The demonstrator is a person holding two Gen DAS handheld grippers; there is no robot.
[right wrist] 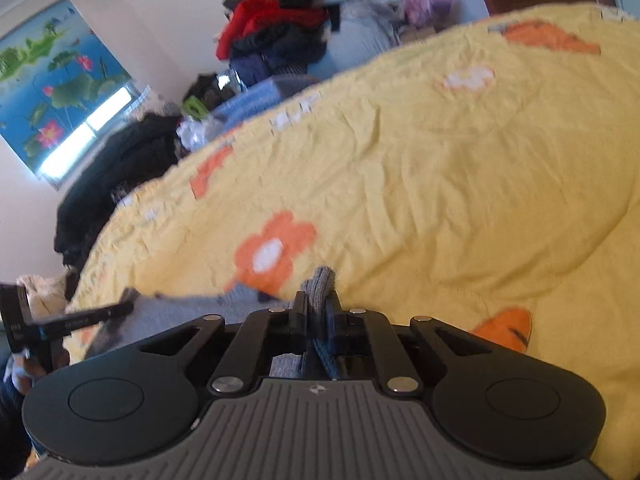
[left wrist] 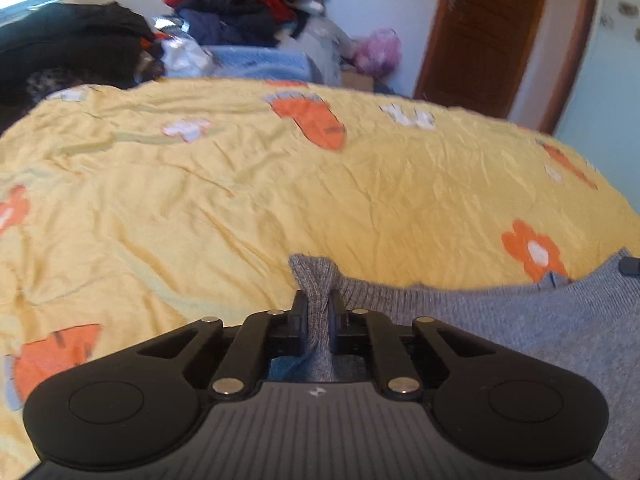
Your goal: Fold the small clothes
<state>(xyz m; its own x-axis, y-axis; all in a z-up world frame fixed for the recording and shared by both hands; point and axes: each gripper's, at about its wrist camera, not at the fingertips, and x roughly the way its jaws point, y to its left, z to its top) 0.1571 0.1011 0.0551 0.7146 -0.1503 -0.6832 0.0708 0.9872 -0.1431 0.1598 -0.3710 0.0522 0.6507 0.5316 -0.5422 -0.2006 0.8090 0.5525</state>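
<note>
Left gripper (left wrist: 319, 304) and right gripper (right wrist: 319, 304) pinched shut on grey knit garment (left wrist: 500, 320), lower frame; thin, possibly shallow bites liable to slip under tension

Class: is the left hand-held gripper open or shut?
Shut: the left hand-held gripper pinches a bunched edge of the grey jumper tightly between its fingers.

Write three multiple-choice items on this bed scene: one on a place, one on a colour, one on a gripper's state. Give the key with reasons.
1. Where does the grey knit garment lie?
A. on the yellow bedspread
B. on the clothes pile
C. on the floor

2. What colour are the bedspread's flowers?
A. blue
B. orange
C. green

3. How is the left gripper?
A. wide open
B. shut on nothing
C. shut on the garment

Key: 1 A, the knit spreads over the yellow cover; 2 B, orange petals with white centres; 3 C, knit fabric sits pinched between its fingers.
</note>
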